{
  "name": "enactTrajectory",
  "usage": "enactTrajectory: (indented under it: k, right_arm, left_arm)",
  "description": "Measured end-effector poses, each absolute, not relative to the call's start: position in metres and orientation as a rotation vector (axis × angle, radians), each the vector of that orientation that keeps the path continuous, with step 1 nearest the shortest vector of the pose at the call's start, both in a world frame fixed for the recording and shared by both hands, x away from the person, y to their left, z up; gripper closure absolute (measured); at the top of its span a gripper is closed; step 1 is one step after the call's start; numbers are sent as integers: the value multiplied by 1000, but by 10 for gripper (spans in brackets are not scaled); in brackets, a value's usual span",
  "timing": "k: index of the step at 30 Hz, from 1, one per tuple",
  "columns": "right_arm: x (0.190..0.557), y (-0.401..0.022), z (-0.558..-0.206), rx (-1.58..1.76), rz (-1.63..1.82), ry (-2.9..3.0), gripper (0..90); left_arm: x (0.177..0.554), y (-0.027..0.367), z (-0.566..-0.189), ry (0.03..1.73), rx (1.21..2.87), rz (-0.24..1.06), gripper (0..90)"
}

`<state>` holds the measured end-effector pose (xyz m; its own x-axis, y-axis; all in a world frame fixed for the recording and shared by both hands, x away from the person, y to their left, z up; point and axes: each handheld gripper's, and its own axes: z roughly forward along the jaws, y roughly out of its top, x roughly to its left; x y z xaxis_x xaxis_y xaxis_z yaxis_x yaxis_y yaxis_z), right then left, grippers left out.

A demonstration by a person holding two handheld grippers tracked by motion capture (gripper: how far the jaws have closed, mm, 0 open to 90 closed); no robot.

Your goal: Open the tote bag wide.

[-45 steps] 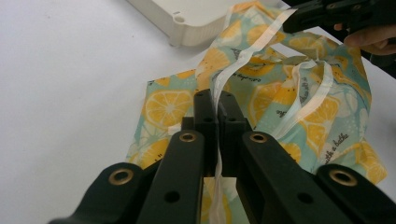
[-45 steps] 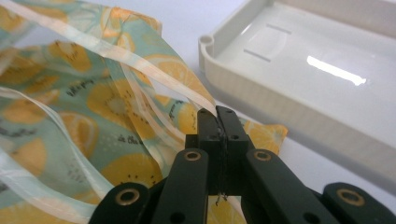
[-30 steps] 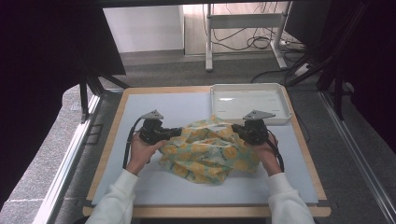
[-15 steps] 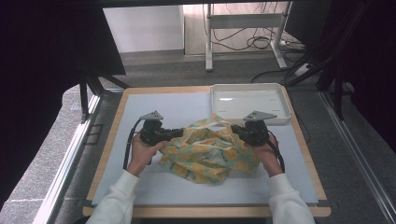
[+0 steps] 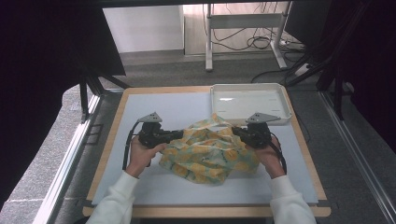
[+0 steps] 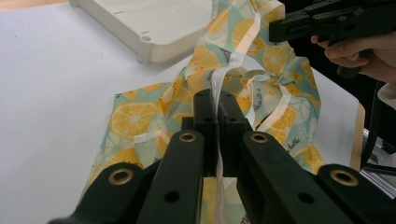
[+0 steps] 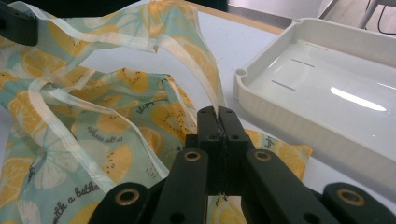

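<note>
Left tool (image 5: 173, 136), held in the person's left hand (image 5: 141, 156): jaws pressed together on a pale hem strip of the lemon-print cloth (image 5: 210, 151), which runs up between the jaw tips in the left gripper view (image 6: 215, 100). Right tool (image 5: 237, 132), held in the right hand (image 5: 268, 154): jaws likewise clamped on a pale edge band of the same cloth, the band rising from the jaw tips in the right gripper view (image 7: 217, 112). Both tools lie low and roughly level, pointing toward each other from opposite sides of the cloth.

The cloth, teal with yellow lemon slices and pale binding, sits bunched and rumpled at the middle of the bench (image 5: 159, 105), between the two tools, its upper edge lifted slightly where the tools grip it and the rest resting on the bench's pale surface. A white tray (image 5: 219, 91) stands at the bench's far right corner, just beyond the right tool and close to the cloth's far edge; its inside appears bare and glossy in the right gripper view (image 7: 327, 74).

Compared with a second ago: both tools remain clamped on the same edges, the hands sit in nearly the same places, and the cloth keeps the same bunched outline. The tray has not shifted.
</note>
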<state>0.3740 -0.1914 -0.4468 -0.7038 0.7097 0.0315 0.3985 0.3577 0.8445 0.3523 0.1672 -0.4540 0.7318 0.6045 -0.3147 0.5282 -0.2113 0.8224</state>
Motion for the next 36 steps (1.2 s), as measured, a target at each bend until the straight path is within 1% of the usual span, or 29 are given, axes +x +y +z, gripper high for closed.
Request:
enactTrajectory:
  k: [21,31,36]
  right_arm:
    - [360,-195,-442,984,1304,2292,888]
    - [335,-200,-450,1043,1379,2298,888]
    - [331,-201,-448,1035,1390,2292,888]
  left_arm:
    - [330,180,-452,857,1849,79,888]
    - [320,180,-455,858,1849,58,888]
    - [317,181,-457,869,1848,59,888]
